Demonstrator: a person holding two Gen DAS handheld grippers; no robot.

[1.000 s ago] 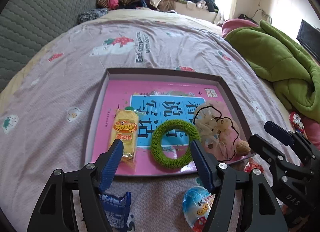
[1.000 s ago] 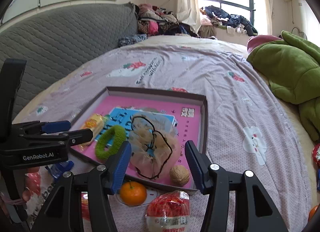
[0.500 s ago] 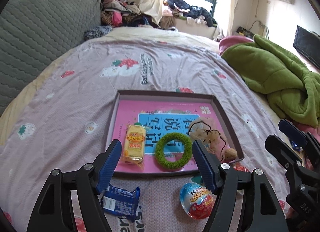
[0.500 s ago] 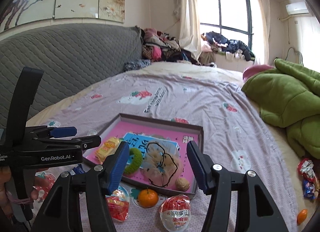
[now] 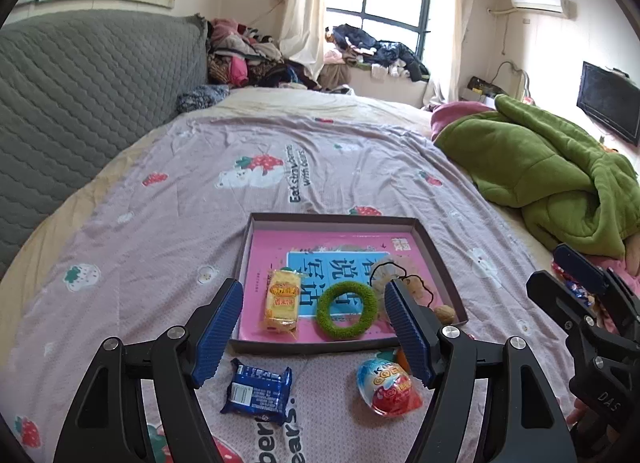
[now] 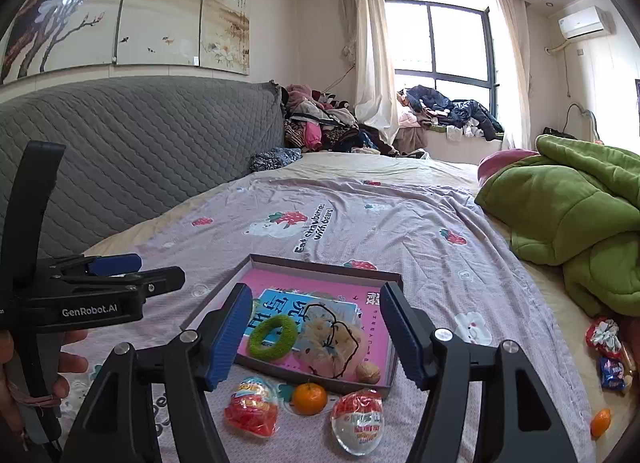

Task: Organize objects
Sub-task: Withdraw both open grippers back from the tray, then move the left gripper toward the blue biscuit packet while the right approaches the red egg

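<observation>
A shallow brown tray [image 5: 340,219] lined with a pink book lies on the bedsheet. In it are a yellow snack packet [image 5: 282,299], a green fuzzy ring [image 5: 346,310], a beige scrunchie with black cord [image 5: 400,277] and a walnut [image 5: 445,313]. In front of it lie a blue biscuit packet [image 5: 258,389], a toy egg [image 5: 390,383], a second egg [image 6: 358,421] and a mandarin [image 6: 309,398]. My left gripper [image 5: 311,287] hangs open above the tray's near edge, holding nothing. My right gripper [image 6: 316,289] hovers beside it, jaws opening with nothing between them.
A crumpled green blanket [image 6: 580,231] fills the bed's right side. Wrapped sweets [image 6: 604,337] and another mandarin [image 6: 601,421] lie near it. A grey quilted headboard [image 6: 140,167] rises on the left. Clothes are piled by the window [image 5: 380,51].
Both grippers have risen and drawn back from the tray, so it looks smaller and more of the room shows. The right jaws have widened. The objects have not moved.
</observation>
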